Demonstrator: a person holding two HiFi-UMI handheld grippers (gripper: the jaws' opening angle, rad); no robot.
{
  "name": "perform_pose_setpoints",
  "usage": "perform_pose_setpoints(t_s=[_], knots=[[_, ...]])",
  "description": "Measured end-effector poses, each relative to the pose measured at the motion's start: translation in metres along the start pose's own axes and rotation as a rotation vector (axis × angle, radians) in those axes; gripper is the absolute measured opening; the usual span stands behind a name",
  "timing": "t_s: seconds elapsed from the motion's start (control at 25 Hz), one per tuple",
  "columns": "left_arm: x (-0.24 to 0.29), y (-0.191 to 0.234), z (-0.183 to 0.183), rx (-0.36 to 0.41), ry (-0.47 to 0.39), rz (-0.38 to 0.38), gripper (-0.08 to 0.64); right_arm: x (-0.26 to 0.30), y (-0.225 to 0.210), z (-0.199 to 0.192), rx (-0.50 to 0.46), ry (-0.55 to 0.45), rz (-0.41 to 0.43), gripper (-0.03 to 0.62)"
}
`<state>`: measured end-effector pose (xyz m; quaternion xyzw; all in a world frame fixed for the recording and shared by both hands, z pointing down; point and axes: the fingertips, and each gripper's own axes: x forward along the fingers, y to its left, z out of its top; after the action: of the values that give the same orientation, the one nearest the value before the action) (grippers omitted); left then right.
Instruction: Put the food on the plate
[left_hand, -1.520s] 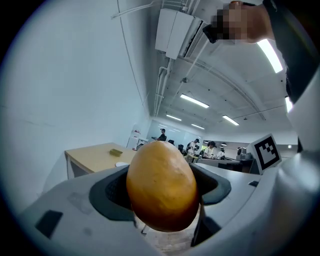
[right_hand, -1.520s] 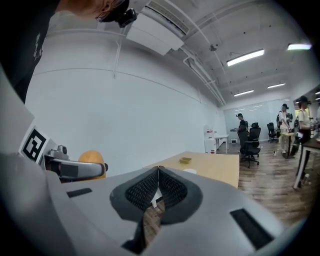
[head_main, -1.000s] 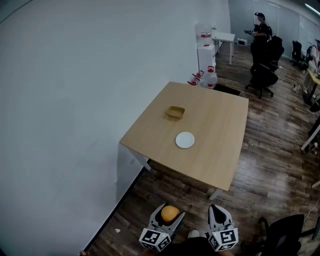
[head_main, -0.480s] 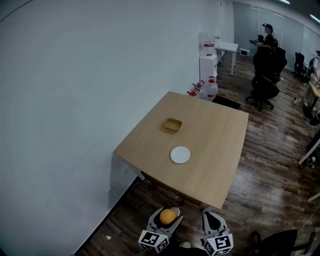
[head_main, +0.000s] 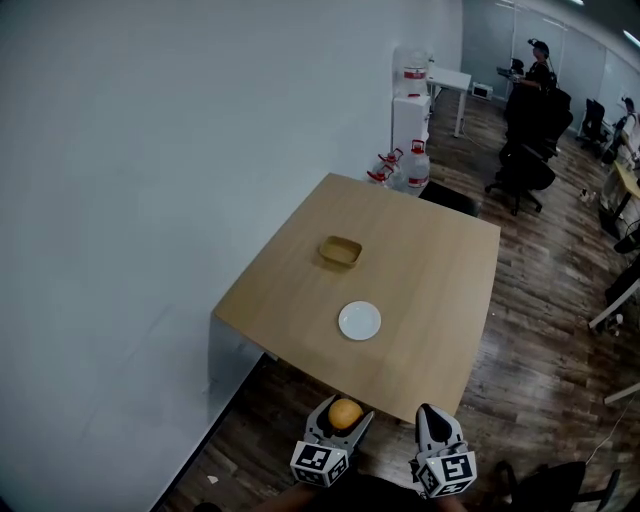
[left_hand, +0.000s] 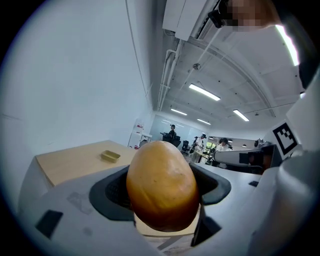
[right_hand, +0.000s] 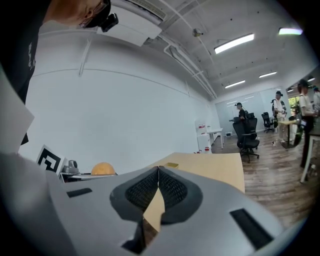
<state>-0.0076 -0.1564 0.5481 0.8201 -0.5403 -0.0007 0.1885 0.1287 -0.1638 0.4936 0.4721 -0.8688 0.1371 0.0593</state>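
Left gripper (head_main: 343, 422) is clamped on the food (head_main: 345, 411), a rounded orange-brown piece. In the left gripper view it fills the gap between the jaws and sticks out past their tips. Right gripper (head_main: 431, 415) is just beside it, jaws pressed together with nothing between them.

Both grippers are at the near edge of the table (head_main: 430, 270), with the food over that edge. The white plate (head_main: 359, 321) lies on the table ahead of the left gripper, well apart from the food.

Compared with half a second ago, the table edge and plate sit closer to the grippers in the head view. The left gripper's hold on the food is unchanged and the right gripper is still closed.

A small tan tray (head_main: 340, 251) lies beyond the plate. Only bare tabletop separates the grippers from the plate. Past the far corner are a water dispenser (head_main: 411, 100) and water jugs (head_main: 408, 166). Farther back are office chairs (head_main: 520, 160) and a person (head_main: 541, 62).
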Motion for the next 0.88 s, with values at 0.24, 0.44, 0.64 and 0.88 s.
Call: perform_pose_setpoints(t_s=[0.24, 0.44, 0.64, 0.88], knots=[[0.053, 0.042, 0.004, 0.015, 0.068, -0.047, 0.33, 0.06, -0.005, 0.013, -0.021, 0.044, -0.009, 0.06], [0.097, 0.081, -0.011, 0.012, 0.138, -0.074, 0.33, 0.109, -0.011, 0.015, -0.027, 0.078, -0.024, 0.06], [0.144, 0.119, -0.037, -0.007, 0.226, -0.096, 0.33, 0.144, -0.028, 0.006, -0.051, 0.106, -0.069, 0.06], [0.191, 0.151, -0.063, -0.002, 0.291, -0.106, 0.33, 0.175, -0.035, 0.005, -0.063, 0.134, -0.083, 0.06]])
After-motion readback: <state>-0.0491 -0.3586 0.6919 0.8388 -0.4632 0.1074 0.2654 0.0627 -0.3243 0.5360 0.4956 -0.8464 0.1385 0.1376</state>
